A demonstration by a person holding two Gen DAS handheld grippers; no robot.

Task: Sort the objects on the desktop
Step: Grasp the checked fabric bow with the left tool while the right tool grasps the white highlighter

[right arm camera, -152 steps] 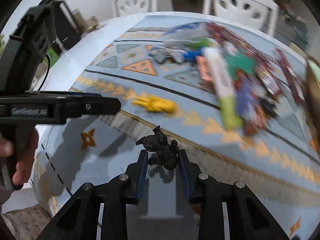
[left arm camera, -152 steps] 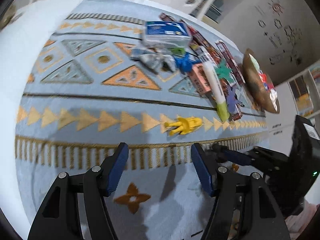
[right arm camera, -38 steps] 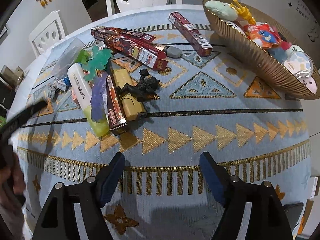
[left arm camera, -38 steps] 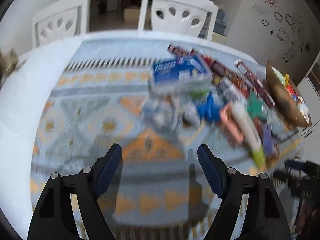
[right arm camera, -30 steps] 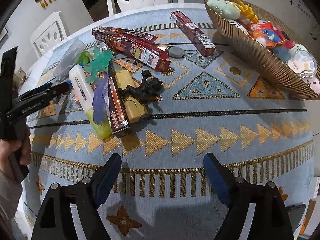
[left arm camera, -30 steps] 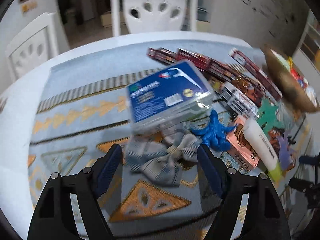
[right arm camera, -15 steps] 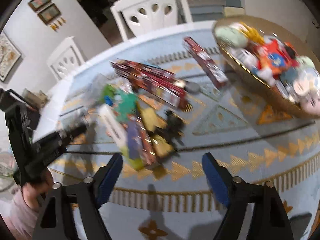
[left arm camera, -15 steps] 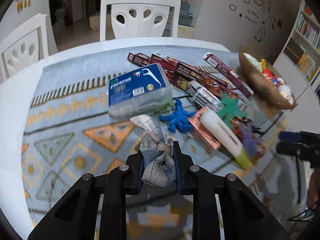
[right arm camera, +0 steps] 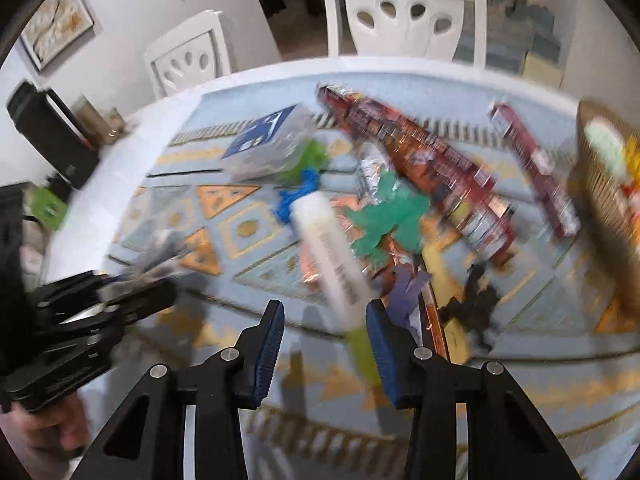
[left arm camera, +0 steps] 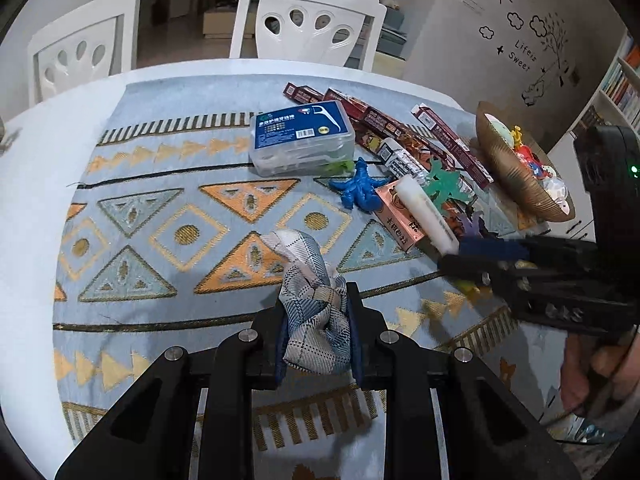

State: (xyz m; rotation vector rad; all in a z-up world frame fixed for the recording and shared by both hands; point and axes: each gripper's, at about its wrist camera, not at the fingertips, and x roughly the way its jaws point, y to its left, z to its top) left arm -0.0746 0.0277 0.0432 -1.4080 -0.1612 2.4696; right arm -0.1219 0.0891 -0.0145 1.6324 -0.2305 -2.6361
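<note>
We see both views from cameras just behind the fingers, tilted steeply down, close over the blue patterned tablecloth [left arm camera: 168, 216], facing the white chairs [left arm camera: 308, 20]. The right view is blurred. Both share the clear plastic box with the blue label [left arm camera: 302, 140] [right arm camera: 268, 140] ahead, and each catches the other gripper at its side edge.

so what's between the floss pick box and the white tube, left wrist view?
Left wrist view: a blue toy figure lies between the floss pick box and the white tube, on the patterned cloth. A green toy's edge pokes out under the box.
</note>
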